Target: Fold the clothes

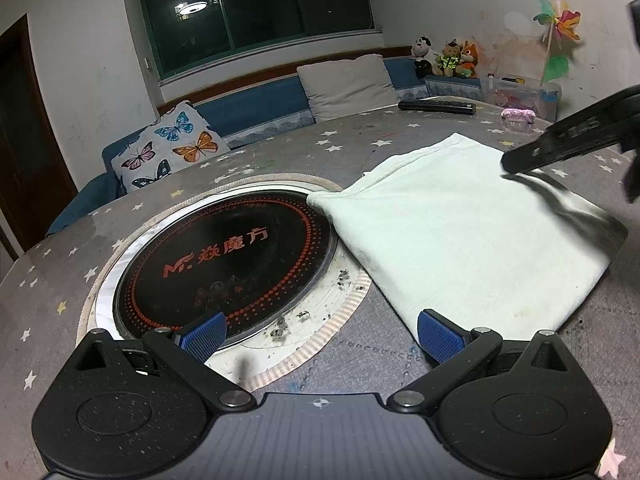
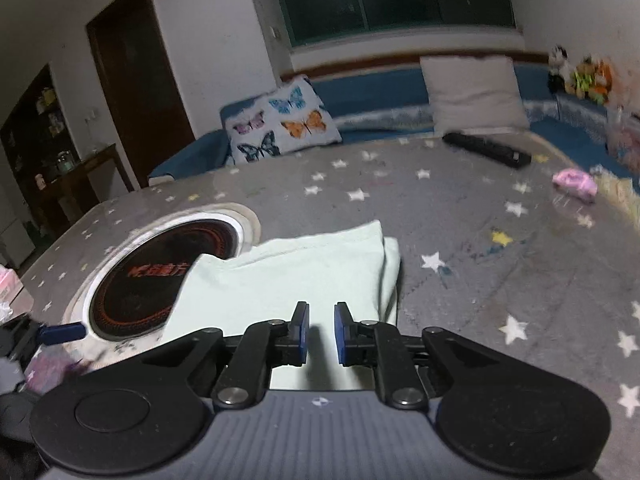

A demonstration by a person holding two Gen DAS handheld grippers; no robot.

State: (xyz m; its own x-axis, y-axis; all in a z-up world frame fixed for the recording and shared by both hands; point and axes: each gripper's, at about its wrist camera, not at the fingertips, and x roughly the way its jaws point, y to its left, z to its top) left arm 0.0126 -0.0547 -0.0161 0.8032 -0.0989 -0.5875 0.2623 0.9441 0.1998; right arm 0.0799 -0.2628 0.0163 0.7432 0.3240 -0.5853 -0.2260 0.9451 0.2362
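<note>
Left-wrist view
Left claw (image 1: 322, 334): my blue pads stand wide apart with nothing between them, low over the bench (image 1: 400, 140), near the closest edge of the folded cloth (image 1: 452, 236).
Folded cloth: pale green, lying flat on the star-printed bench cover; its left corner overlaps the rim of the inset hob (image 1: 224, 264).
Right claw as seen from here (image 1: 560, 148): its black fingers hang above the cloth's far right corner, casting a shadow on it; contact cannot be judged from this angle.
Risk, hob: crumbs and dark debris lie on the pale ring beside the cloth; in my judgement, dragging the cloth leftward would pick up dirt.
Risk, left claw: closing from this position would likely catch only the top layer at the near edge and peel the fold open.

Right-wrist view
Right claw (image 2: 322, 334): my pads stand a narrow gap apart and are parting; nothing is between them, and the cloth (image 2: 288, 276) lies below and ahead.
Cloth layers: the right edge shows stacked plies, slightly stepped.
Risk, motion: the frame is blurred, so I judge my hand to be travelling; a low fingertip could snag the stepped edge and skew the stack.
Risk, bystanders: the remote control (image 2: 488, 148) and the pink item (image 2: 574, 182) lie well apart from the cloth, so they pose little hazard.
</note>
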